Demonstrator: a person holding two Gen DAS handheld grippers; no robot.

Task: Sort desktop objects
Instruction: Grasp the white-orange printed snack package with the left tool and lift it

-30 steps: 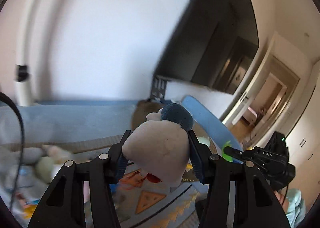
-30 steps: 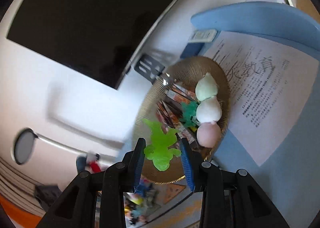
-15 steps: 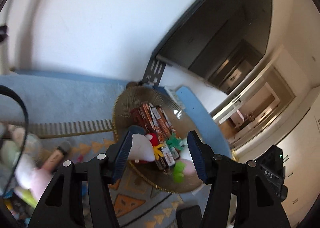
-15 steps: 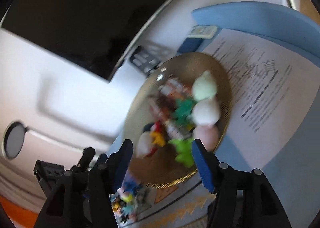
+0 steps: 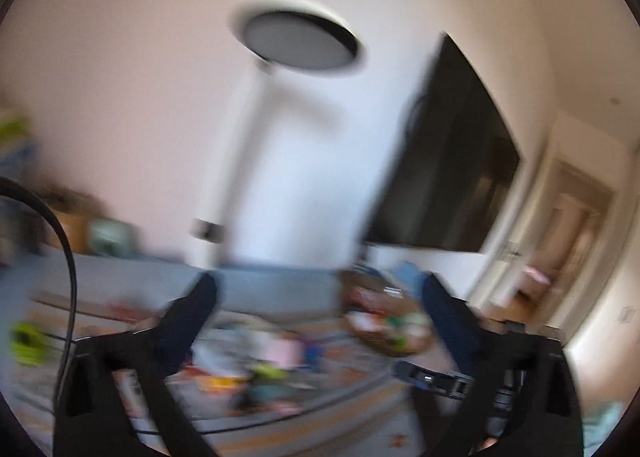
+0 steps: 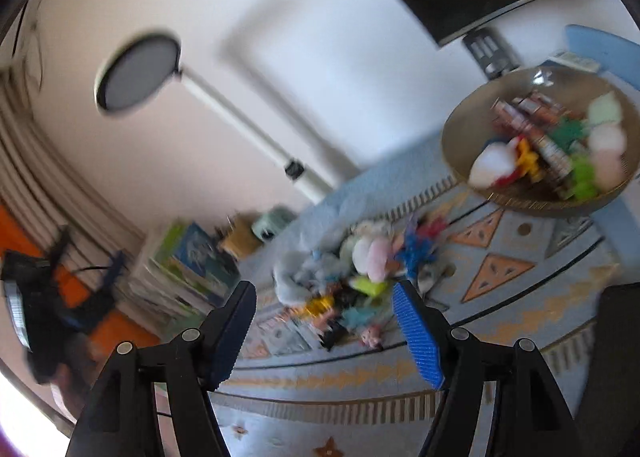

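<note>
The left gripper [image 5: 320,299] stands with its jaws spread as wide as they go, having just been opening, and nothing lies between them; the view through the gap is badly blurred. The right gripper [image 6: 324,309] also has its jaws apart, less widely, having just been opening too, and they grip nothing. Its blue ribbed pads [image 6: 418,337] are clear of every object.

Seen past the right jaws, a heap of small toys [image 6: 360,277] lies on a patterned mat [image 6: 500,297] spread over the counter: soft white, pink and grey plush shapes, a blue spiky piece, a yellow-green piece, and smaller bright figures, too blurred to name singly. In the left wrist view the same heap [image 5: 260,365] shows only as smeared colour between the jaws.

Up and to the right of the heap, well apart from it, sits a round golden bowl [image 6: 460,137]. In it lie a white plush toy [image 6: 492,167] with red and yellow parts at the near left side, a row of reddish snack packets [image 6: 536,129] with their long axes running from upper left to lower right, a dark green figure, a bright green figure [image 6: 582,177], and three rounded soft pieces, pale green, white and pink, along the right wall. The print on the packets cannot be read.

A round-headed lamp [image 6: 138,71] on a white stem stands behind the counter, and a dark screen [image 5: 448,161] hangs on the wall.
</note>
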